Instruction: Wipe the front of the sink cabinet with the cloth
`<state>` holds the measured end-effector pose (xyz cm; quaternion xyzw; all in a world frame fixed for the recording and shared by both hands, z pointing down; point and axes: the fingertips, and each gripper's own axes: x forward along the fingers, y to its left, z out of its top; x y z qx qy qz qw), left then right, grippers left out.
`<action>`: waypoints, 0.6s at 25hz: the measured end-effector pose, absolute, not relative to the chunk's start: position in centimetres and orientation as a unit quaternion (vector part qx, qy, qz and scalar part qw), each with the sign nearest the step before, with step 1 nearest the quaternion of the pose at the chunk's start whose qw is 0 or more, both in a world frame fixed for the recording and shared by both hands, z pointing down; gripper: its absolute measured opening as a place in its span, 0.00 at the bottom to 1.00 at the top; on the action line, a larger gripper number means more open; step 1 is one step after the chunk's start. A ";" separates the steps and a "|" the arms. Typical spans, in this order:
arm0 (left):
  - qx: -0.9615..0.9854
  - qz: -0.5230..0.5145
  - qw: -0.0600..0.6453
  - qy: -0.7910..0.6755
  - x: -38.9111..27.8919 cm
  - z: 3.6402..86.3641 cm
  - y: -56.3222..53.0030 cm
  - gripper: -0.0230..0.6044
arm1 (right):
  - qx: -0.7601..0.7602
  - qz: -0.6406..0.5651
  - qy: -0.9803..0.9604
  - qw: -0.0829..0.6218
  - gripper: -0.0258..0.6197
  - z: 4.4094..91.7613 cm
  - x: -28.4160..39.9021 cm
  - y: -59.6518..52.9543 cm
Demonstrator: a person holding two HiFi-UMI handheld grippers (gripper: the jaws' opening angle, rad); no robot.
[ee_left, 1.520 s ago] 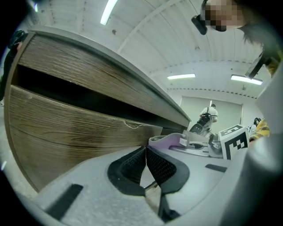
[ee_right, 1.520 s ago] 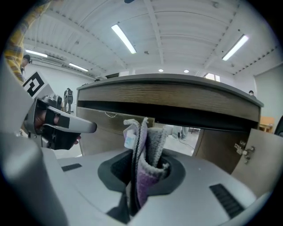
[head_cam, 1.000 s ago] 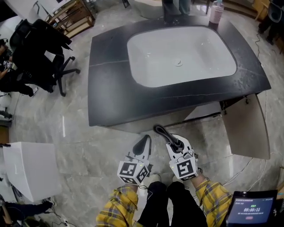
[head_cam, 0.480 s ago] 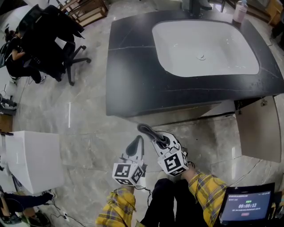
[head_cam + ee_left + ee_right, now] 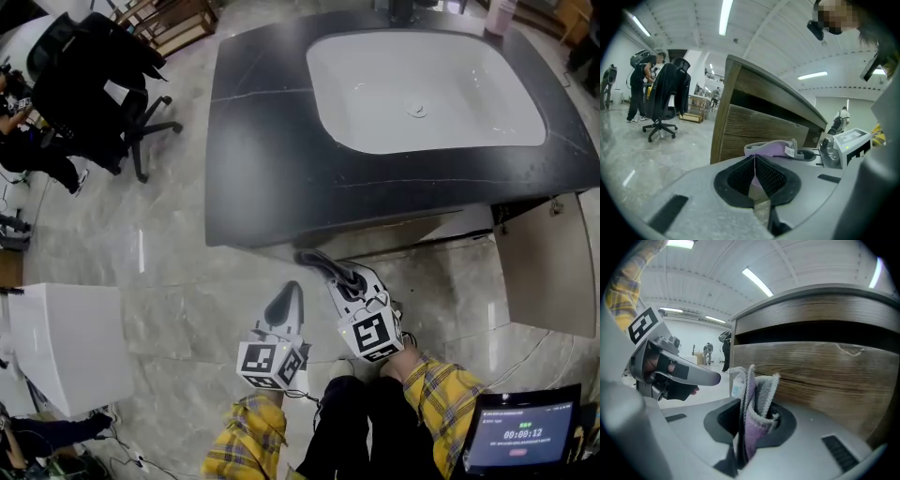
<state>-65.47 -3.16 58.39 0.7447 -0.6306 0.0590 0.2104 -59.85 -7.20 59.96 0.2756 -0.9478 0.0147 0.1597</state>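
right gripper (image 5: 749,426): jaws clamped on a folded cloth (image 5: 761,397), purple and grey, which stands upright out of the jaws with a small white tag on its left fold. the gripper's tip (image 5: 317,262) sits at the front edge of the sink cabinet (image 5: 820,376), under the overhang of the black countertop (image 5: 272,159). the cloth is just beside the brown wood-grain front; contact cannot be told.
left gripper (image 5: 754,174): jaws pressed together, nothing between them. held low over the marble floor (image 5: 178,309), just left of the right gripper and a little further back from the cabinet (image 5: 289,302). its view shows the cloth (image 5: 771,149) beyond its jaws.
surroundings: white basin (image 5: 427,84) set in the countertop; cabinet door (image 5: 544,272) swung open at the right end; black office chair (image 5: 94,84) at far left; lit screen (image 5: 525,436) at lower right.
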 end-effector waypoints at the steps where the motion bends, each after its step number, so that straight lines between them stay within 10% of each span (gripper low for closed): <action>1: 0.749 0.059 0.212 -0.625 -64.6 58.3 -3.5 0.05 | 0.283 0.015 -0.945 0.161 0.11 59.8 -58.8 -7.6; 15: 0.810 0.053 0.214 -0.544 -50.1 57.9 -9.1 0.05 | 0.405 0.050 -0.897 0.171 0.11 60.6 -43.6 -12.3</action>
